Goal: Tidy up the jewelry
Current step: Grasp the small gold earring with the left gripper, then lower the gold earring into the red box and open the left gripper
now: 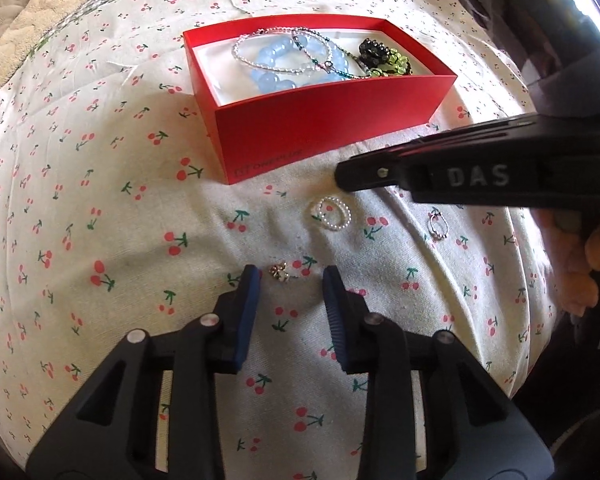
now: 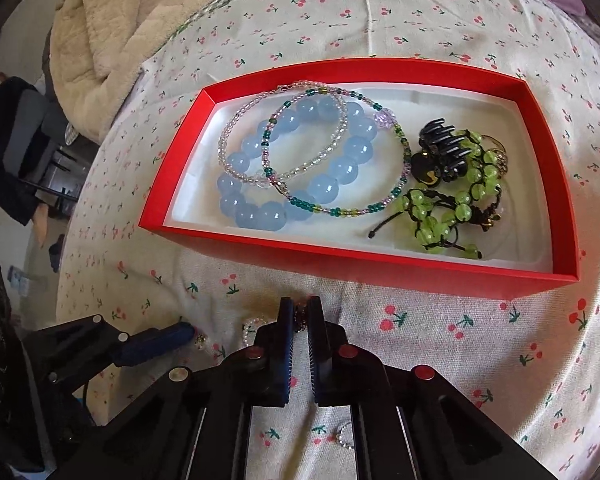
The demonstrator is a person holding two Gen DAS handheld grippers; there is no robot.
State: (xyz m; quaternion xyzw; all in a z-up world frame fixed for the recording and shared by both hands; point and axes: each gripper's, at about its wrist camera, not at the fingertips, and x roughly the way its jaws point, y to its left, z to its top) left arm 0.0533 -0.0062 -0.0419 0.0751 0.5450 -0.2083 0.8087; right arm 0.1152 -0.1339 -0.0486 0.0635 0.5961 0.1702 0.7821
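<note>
A red box (image 1: 332,120) (image 2: 364,264) on the cherry-print cloth holds a blue bead bracelet (image 2: 300,164), thin bead bracelets, a green bead bracelet (image 2: 456,204) and a black hair claw (image 2: 444,148). My left gripper (image 1: 290,276) is open, low over the cloth, with a small gold earring (image 1: 279,272) between its fingertips. A pearl ring (image 1: 332,214) and a silver ring (image 1: 437,226) lie beyond it. My right gripper (image 2: 301,306) is shut on a small dark piece of jewelry (image 2: 300,314), just in front of the box; it also shows in the left wrist view (image 1: 344,174).
A beige blanket (image 2: 140,32) lies at the bed's far left. A small silver ring (image 2: 346,438) lies on the cloth under my right gripper. The bed edge drops off at left, with a dark chair (image 2: 24,136) beyond.
</note>
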